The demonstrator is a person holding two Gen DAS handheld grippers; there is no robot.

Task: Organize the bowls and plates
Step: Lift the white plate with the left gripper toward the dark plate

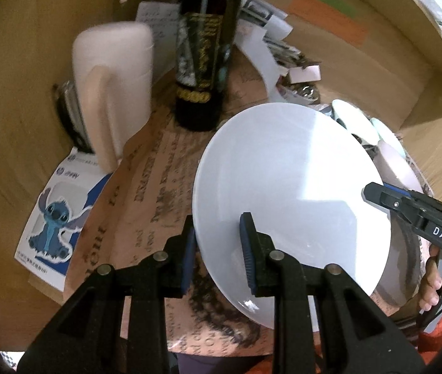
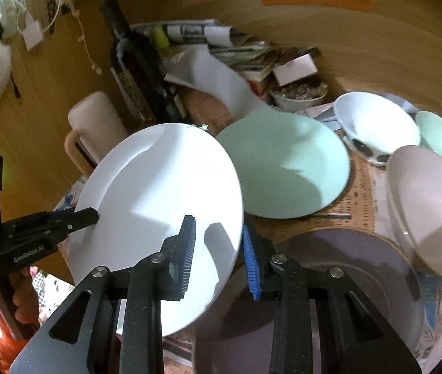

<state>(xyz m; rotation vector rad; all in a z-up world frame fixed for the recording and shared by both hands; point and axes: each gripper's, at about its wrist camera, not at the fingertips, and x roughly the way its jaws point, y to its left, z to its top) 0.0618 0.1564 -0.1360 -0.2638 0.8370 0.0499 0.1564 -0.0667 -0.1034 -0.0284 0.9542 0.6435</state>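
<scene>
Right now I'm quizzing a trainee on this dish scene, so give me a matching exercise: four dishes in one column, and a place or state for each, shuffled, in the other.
Dishes:
1. white plate
2. mint plate
3. pink bowl
4. dark plate

Places or states:
A. flat beneath the white plate's right edge
B. tilted, gripped at both rims
C. behind the white plate, on the table
D. far right, leaning on its side

Pairs: 1-B, 2-C, 3-D, 4-A
</scene>
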